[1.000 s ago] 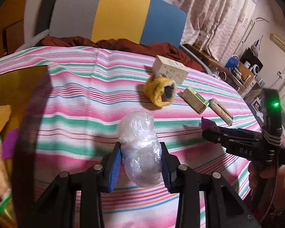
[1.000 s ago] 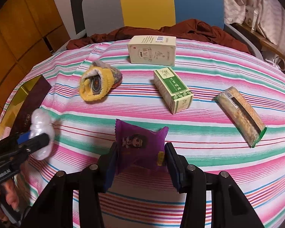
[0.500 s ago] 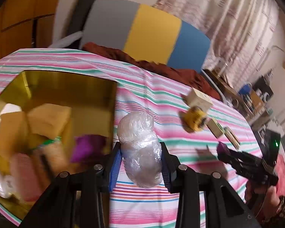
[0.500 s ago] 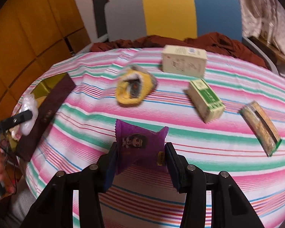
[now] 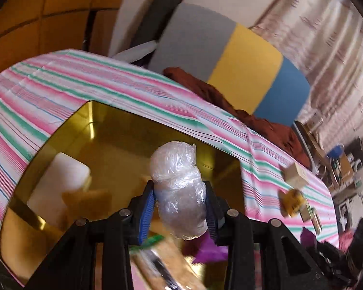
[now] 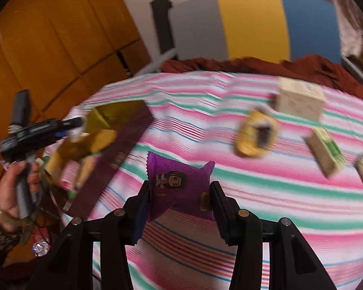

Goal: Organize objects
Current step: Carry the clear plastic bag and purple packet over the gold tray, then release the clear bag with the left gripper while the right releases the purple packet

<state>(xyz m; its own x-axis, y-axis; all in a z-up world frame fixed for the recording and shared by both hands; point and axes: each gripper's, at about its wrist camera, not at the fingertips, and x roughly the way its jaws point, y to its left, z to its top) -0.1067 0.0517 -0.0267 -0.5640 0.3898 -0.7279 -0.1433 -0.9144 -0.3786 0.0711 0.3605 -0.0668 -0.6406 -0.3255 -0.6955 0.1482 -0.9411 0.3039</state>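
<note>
Left tool [image 5: 180, 207] clamps plastic wad [image 5: 177, 188] over gold box [image 5: 123, 125] holding snacks; right tool [image 6: 179, 205] clamps purple packet [image 6: 179, 186].

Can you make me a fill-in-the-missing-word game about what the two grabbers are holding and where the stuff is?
1. The left gripper has its jaws shut on a clear crinkly ____ bundle.
2. The right gripper holds a packet coloured ____.
3. The left gripper hangs over the open ____ box.
4. The tablecloth has a pattern of ____.

Missing words: plastic; purple; gold; stripes
</note>
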